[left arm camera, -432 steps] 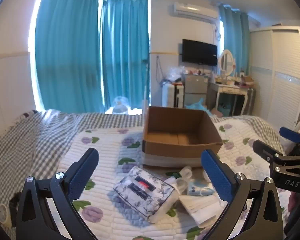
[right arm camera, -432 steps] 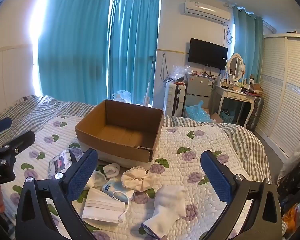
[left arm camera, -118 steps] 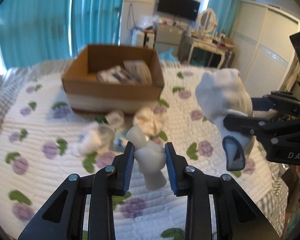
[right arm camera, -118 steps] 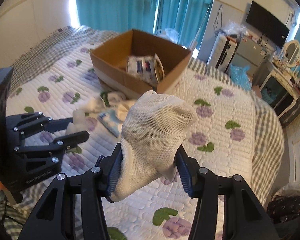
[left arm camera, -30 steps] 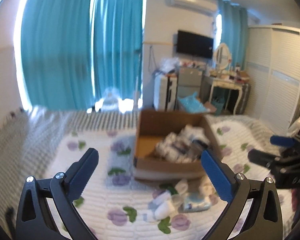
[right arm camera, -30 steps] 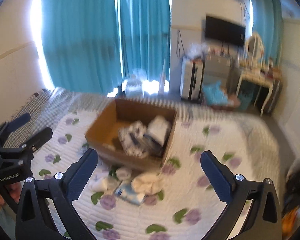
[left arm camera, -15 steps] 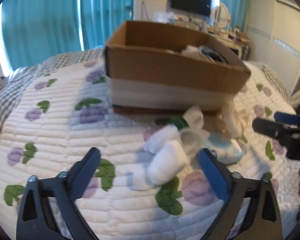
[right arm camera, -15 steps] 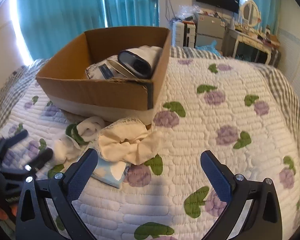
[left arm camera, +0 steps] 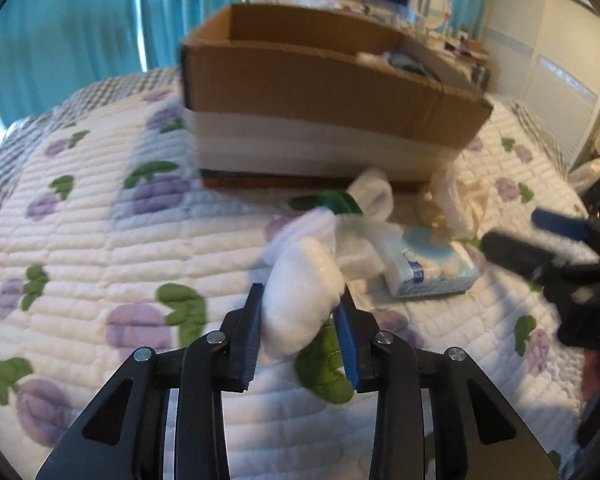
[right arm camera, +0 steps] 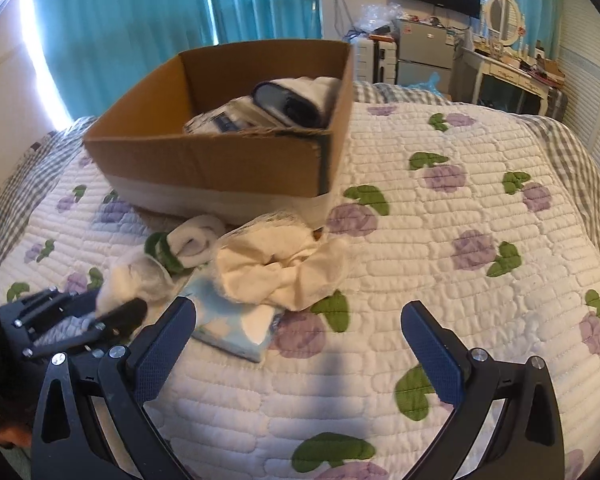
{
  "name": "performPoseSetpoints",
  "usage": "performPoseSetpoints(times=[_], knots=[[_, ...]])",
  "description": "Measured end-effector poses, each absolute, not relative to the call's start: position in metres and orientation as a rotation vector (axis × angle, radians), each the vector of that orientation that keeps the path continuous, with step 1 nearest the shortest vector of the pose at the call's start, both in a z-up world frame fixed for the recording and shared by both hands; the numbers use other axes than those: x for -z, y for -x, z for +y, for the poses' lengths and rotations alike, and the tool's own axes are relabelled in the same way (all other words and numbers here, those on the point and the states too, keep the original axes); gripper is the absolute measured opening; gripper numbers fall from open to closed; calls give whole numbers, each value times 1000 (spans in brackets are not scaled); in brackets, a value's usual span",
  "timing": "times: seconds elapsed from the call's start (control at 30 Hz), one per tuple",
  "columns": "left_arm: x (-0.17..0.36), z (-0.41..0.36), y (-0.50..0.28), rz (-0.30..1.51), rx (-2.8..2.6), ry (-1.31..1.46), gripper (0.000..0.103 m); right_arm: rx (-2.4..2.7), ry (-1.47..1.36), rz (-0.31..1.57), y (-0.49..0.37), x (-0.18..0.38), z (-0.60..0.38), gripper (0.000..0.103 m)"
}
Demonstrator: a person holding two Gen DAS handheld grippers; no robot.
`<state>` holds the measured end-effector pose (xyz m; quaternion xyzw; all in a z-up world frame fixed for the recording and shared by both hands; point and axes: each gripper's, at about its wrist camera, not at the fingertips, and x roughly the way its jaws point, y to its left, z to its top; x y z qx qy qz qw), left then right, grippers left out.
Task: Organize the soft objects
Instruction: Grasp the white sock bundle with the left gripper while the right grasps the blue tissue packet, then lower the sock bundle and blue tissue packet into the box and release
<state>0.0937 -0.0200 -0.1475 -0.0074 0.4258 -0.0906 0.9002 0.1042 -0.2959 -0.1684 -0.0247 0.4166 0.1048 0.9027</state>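
Observation:
My left gripper [left arm camera: 300, 332] is shut on a white rolled sock [left arm camera: 304, 280] lying on the quilt; it also shows in the right wrist view [right arm camera: 116, 312]. My right gripper [right arm camera: 296, 340] is open and empty, low over the quilt just in front of a cream cloth [right arm camera: 276, 264] and a light blue tissue pack [right arm camera: 236, 328]. A white sock with a green band [right arm camera: 188, 244] lies by the cardboard box [right arm camera: 220, 160]. The box holds a sock and a patterned pack.
The box stands mid-bed on a white quilt with purple flowers [right arm camera: 460, 240]. The tissue pack [left arm camera: 432, 268] and the cream cloth [left arm camera: 452, 204] lie right of my left gripper. Teal curtains, a dresser and a wardrobe stand behind the bed.
My left gripper has closed from wide open onto the white sock. My right gripper has come a little nearer to the cream cloth and stays open.

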Motion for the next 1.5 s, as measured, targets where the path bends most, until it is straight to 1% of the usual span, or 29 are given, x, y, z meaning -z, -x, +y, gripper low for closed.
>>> performPoseSetpoints(times=[0.23,0.37,0.6,0.63,0.67,0.73,0.87,1.07,1.33,1.5], knots=[[123,4,-86,812,117,39,33,-239,92,897,-101,183,-270,103],[129,8,-92,839,128,72,33,-254,125,951,-101,203,-250,103],[136,8,-93,869,128,81,33,-226,43,986,-116,215,-243,103],[136,8,-93,871,126,78,33,-221,40,985,-118,216,-242,97],[136,7,-93,873,126,75,33,-211,39,987,-120,217,-242,88],[137,7,-93,875,126,75,33,-203,39,995,-122,219,-239,78],[136,8,-92,869,118,78,33,-225,45,990,-119,219,-237,78],[120,7,-84,829,110,78,33,-276,49,980,-101,209,-242,77],[100,-6,-54,798,111,59,33,-359,60,927,-62,178,-252,77],[78,-12,-39,758,106,66,33,-369,67,863,-41,152,-261,77]])
